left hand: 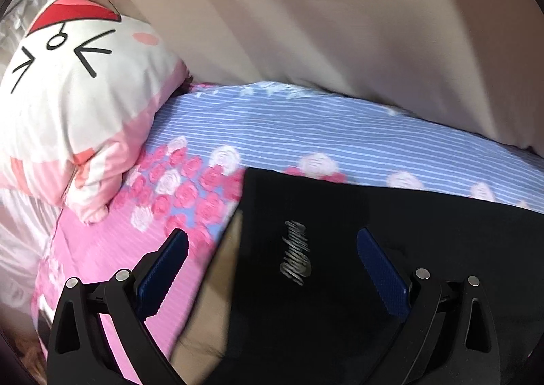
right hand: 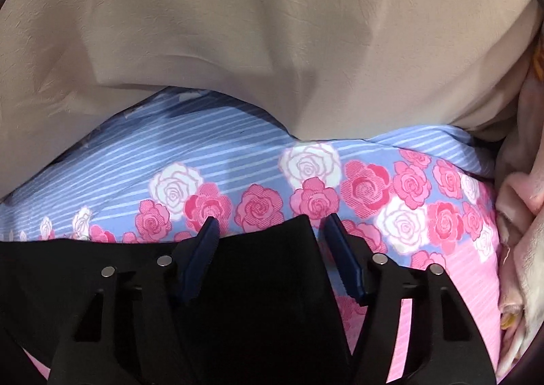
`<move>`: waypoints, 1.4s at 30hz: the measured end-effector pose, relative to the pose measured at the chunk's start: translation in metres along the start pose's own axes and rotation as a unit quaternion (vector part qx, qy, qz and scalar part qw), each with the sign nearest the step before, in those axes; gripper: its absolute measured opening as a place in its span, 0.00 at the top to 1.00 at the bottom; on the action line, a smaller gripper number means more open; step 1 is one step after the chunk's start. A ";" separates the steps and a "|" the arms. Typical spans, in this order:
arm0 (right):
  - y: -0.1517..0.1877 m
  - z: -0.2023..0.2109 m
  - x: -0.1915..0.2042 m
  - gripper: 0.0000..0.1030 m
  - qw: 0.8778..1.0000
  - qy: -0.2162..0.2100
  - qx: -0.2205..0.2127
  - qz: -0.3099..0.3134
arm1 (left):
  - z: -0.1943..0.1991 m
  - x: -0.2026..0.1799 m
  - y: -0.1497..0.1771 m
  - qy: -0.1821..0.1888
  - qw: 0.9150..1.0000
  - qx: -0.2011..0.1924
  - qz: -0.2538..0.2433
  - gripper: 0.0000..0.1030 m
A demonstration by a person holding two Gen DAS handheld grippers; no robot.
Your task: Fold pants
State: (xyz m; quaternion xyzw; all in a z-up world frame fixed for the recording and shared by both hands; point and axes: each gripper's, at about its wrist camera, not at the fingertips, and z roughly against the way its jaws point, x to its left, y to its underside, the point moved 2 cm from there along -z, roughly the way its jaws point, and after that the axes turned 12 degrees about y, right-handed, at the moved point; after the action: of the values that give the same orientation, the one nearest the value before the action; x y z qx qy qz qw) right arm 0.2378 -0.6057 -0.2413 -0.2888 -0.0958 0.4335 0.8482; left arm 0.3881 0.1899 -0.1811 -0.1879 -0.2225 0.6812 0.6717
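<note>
A beige curtain or cloth [right hand: 272,28] hangs behind the bed, filling the upper part of both views. Below it the bedsheet [right hand: 442,269] spreads out, blue-striped at the back, with a band of pink and white roses and pink stripes nearer the cameras. A cartoon-face pillow [left hand: 78,106] lies on the sheet at the left of the left wrist view, well apart from the garment.

The black pants [left hand: 340,249] lie flat on the bed, under and in front of both claws. In the left wrist view they show a straight, squared corner and a small silver script logo [left hand: 294,254] facing up; the far edge runs level across the roses. In the right wrist view a narrow end of the pants [right hand: 272,249] sticks forward between the fingers.

The left claw [left hand: 272,239] stands wide open above the cloth, gripping nothing. The right claw [right hand: 270,223] is open too, its fingers straddling that black end without pinching it.

Judging by the neat edges, the pants seem laid out, perhaps already folded once lengthwise; how many layers there are I cannot tell. Further cross folds probably remain, and each needs a fresh grip first.
</note>
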 end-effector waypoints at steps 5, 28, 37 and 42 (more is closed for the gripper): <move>0.001 0.004 0.004 0.68 1.000 0.009 -0.006 0.003 | -0.032 0.030 -0.020 0.026 0.998 0.031 0.040 0.05; 0.055 0.284 -0.041 0.86 0.983 -0.129 -0.130 0.024 | 0.208 0.095 0.032 0.258 0.964 -0.062 -0.005 1.00; 0.145 0.281 -0.063 0.86 0.993 -0.110 -0.037 -0.001 | 0.150 0.068 0.105 0.217 0.974 0.054 -0.025 0.62; 0.139 0.281 -0.044 0.86 0.994 -0.097 -0.045 0.008 | 0.066 0.041 0.033 0.214 0.976 0.038 0.005 0.40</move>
State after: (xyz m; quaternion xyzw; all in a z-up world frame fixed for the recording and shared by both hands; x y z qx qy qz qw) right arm 0.0008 -0.4625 -0.0881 -0.2841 -0.1944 0.4615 0.8176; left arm 0.3231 0.2276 -0.1431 -0.3047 -0.0472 0.6364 0.7070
